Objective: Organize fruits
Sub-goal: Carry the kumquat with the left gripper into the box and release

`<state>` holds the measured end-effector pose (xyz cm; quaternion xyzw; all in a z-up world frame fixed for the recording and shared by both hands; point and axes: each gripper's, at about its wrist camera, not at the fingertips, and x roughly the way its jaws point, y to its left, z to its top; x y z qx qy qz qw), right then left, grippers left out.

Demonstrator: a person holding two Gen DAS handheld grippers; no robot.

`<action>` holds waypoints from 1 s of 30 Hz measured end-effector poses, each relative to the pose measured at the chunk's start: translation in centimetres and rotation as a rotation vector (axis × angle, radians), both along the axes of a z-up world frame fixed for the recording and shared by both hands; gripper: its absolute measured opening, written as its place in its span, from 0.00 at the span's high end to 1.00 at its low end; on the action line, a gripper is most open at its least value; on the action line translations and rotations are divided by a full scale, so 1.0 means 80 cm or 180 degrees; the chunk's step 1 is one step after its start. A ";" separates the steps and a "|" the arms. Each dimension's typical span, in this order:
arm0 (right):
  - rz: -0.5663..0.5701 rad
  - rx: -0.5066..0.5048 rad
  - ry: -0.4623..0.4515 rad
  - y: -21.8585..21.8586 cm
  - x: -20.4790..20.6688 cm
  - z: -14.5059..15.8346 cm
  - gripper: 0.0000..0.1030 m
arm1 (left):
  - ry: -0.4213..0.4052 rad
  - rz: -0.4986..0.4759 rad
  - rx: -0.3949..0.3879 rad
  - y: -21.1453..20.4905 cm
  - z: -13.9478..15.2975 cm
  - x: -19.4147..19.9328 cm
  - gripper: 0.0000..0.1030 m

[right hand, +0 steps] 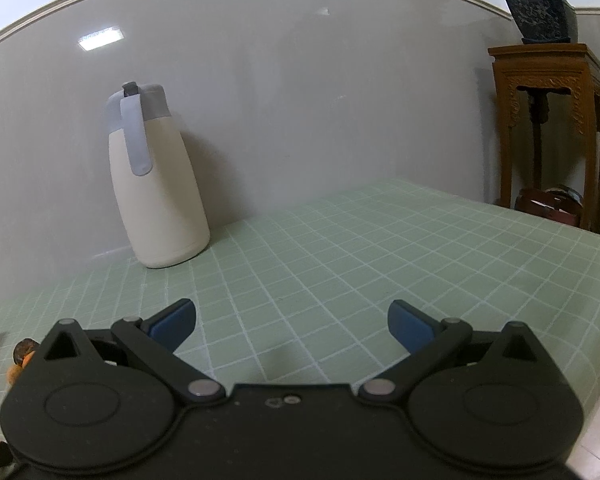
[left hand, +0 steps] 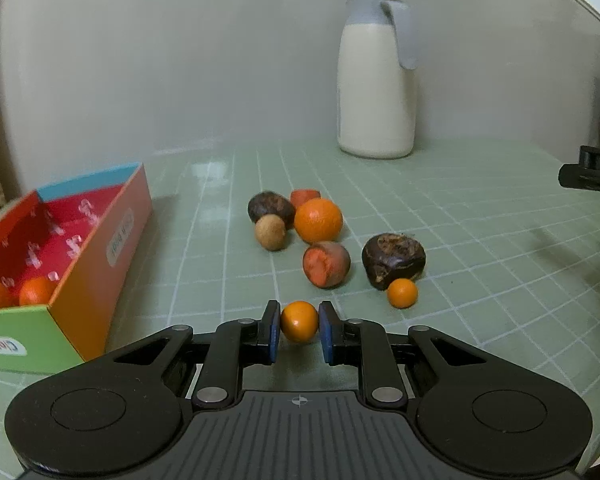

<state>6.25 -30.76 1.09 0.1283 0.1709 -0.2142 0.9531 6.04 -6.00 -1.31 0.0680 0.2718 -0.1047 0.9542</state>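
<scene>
- The left hand-held gripper (left hand: 299, 322) is clamped on a small orange fruit (left hand: 299, 321); both blue pads press its sides, low over the green gridded table (left hand: 480, 240).
- The right hand-held gripper (right hand: 292, 322) has its fingers spread wide apart with nothing between them, over bare table.
- A multicoloured cardboard box (left hand: 100, 248) stands open at the left, beside the left hand-held gripper. It holds two small orange fruits (left hand: 16, 291) in its near corner.
- Loose fruit lies just ahead of the held one: another small orange fruit (left hand: 402, 293) touching a dark brown fruit (left hand: 394, 260), a broken-open fruit with orange-red flesh (left hand: 326, 264), a larger orange (left hand: 318, 220), a tan round fruit (left hand: 270, 232), a second dark fruit (left hand: 270, 206) and a reddish piece (left hand: 305, 197) behind.
- A cream jug with a grey lid and handle (left hand: 376, 80) stands upright at the wall, well apart from the fruit.
- The box's oval labels carry writing too blurred to read.
</scene>
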 end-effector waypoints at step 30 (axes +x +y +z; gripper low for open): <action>0.0435 0.0025 -0.0010 0.071 0.021 -0.002 0.00 | -0.0674 0.1486 0.0314 0.153 0.048 0.013 0.80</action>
